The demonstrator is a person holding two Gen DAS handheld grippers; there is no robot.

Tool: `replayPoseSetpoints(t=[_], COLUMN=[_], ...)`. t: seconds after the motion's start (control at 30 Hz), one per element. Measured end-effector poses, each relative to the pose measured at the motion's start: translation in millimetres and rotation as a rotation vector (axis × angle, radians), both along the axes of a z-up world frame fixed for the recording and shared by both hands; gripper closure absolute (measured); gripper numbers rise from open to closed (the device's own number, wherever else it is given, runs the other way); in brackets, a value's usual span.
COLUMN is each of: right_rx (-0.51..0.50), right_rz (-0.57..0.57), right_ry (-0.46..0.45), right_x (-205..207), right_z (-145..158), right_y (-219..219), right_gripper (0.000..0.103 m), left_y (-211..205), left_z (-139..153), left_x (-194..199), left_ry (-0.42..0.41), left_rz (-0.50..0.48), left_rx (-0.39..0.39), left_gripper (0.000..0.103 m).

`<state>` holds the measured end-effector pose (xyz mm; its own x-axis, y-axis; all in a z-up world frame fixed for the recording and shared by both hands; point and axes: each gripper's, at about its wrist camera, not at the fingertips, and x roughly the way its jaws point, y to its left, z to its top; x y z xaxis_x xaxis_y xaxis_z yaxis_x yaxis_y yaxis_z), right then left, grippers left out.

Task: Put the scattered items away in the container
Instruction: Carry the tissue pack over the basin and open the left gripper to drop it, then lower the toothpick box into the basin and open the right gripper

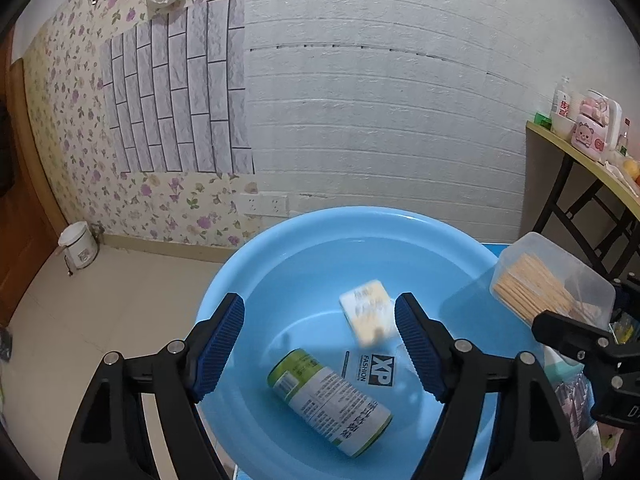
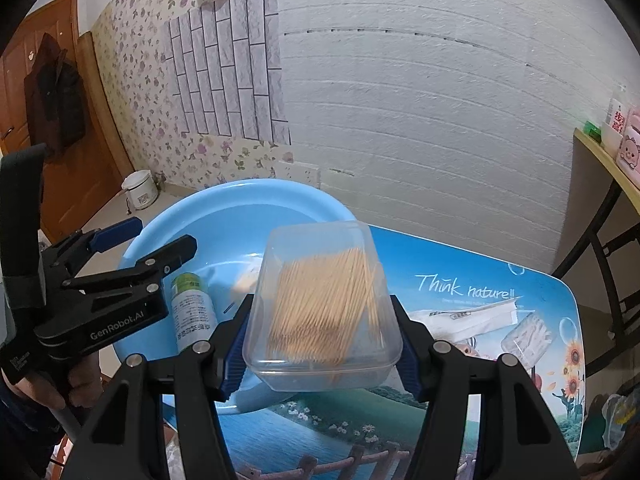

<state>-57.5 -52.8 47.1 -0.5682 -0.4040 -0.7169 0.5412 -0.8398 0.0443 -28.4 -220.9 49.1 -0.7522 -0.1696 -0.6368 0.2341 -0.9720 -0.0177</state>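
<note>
1. Basin (image 1: 248,264): blue, round, on the counter (image 2: 460,276) at its left end; its rim shows in both views.
2. Bottle (image 1: 332,404): white label, green cap, lying on its side on the basin floor.
3. Packet (image 1: 370,312): pale yellow and white, blurred, inside the basin just beyond the bottle; whether it rests on the floor cannot be told.
4. Card (image 1: 370,370): printed "XP FASHION", flat on the basin floor beside the bottle.
5. Left hand-held gripper (image 1: 320,344): over the basin, jaws wide apart, nothing between the pads.
6. Right hand-held gripper (image 2: 322,350): clamped on the box (image 2: 324,308) from both sides, held tilted at the basin's right edge.
7. Box: clear plastic, lidded, full of toothpicks.
8. Swab case (image 2: 528,340): clear, on the counter, well right of the basin.
9. Wrapper (image 2: 472,316): white, flat, on the counter just beside the swab case.
10. Hand (image 2: 76,388): a person's, gripping the left hand-held gripper's handle.
</note>
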Motion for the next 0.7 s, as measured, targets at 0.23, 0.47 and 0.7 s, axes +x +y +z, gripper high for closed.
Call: replayPoseSetpoints(t=[0.23, 0.47, 0.7], right_rx=[0.006, 0.01, -0.032], right_rz=[0.014, 0.038, 0.099], right_ry=[0.003, 0.006, 0.004], right_x=[0, -2, -5], right_z=[0, -3, -3], right_y=[-1, -8, -19], right_gripper=[0.04, 0.04, 0.039], left_y=[-3, -9, -19], left_z=[1, 3, 8], left_x=[5, 12, 22], left_ry=[0.01, 0.009, 0.017], left_rz=[0.009, 0.025, 0.057], left_rx=[-0.01, -0.022, -0.025], left_gripper=[0.027, 0.027, 0.027])
